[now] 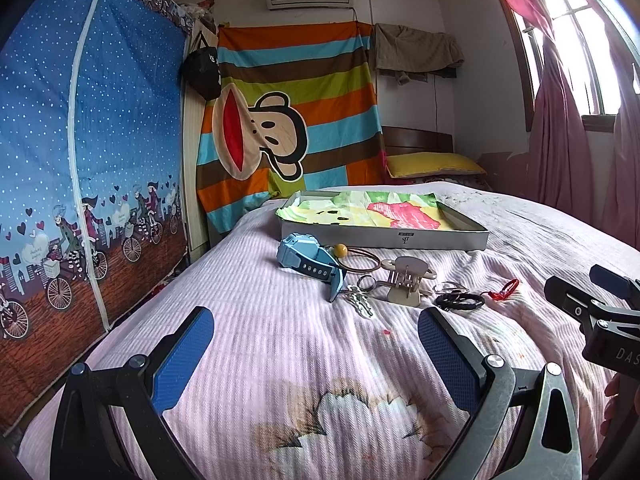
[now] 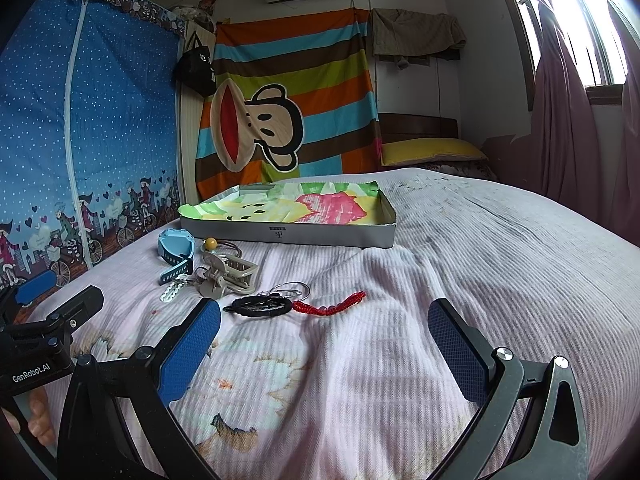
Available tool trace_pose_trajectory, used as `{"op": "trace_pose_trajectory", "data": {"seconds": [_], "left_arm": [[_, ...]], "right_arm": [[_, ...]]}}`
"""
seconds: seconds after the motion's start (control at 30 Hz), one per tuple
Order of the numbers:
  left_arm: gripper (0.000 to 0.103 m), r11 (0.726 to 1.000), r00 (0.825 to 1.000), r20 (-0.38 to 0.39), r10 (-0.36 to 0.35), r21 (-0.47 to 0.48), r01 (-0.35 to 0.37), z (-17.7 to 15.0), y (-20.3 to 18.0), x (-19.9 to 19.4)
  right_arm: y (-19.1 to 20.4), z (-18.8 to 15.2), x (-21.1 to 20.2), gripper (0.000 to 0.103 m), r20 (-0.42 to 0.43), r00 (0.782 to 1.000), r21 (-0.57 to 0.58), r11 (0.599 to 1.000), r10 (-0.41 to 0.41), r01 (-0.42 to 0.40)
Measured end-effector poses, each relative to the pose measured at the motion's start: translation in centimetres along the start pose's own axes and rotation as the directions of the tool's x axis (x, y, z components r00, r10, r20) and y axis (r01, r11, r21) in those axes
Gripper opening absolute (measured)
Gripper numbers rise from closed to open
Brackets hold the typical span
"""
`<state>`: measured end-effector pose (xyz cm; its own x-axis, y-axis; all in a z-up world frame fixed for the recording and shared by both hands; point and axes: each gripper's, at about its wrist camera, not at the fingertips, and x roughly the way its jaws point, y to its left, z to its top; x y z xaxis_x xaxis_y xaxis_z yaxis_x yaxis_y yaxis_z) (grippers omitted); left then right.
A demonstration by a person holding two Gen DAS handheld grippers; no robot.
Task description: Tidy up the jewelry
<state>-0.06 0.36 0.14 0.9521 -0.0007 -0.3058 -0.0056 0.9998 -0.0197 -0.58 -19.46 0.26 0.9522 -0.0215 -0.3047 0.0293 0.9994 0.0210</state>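
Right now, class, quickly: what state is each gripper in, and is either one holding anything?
Left gripper: open, jaws wide apart, holding nothing.
Right gripper: open, jaws wide apart, holding nothing.

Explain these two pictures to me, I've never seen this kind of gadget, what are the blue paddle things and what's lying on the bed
Those blue paddles are the pads of two handheld grippers, each carried by a person, no robot arm. Each picture comes from a camera mounted on one gripper, looking forward between its jaws. The left gripper and the right gripper both have jaws spread wide and hold nothing.

On the pink bedspread lies a small pile: a blue watch, a hair tie with a yellow bead, a small wooden piece, keys on a ring, a black bracelet and a red cord bracelet. Behind them sits a shallow grey box lined with colourful paper, probably where the jewelry goes.
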Motion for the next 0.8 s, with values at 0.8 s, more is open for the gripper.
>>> {"op": "trace_pose_trajectory", "data": {"seconds": [0.8], "left_arm": [[0.103, 0.999, 0.999, -0.014, -0.032, -0.017, 0.031, 0.9, 0.1, 0.1]], "right_arm": [[-1.0, 0.6, 0.4, 0.102, -0.004, 1.000, 0.044, 0.999, 0.002, -0.002]]}}
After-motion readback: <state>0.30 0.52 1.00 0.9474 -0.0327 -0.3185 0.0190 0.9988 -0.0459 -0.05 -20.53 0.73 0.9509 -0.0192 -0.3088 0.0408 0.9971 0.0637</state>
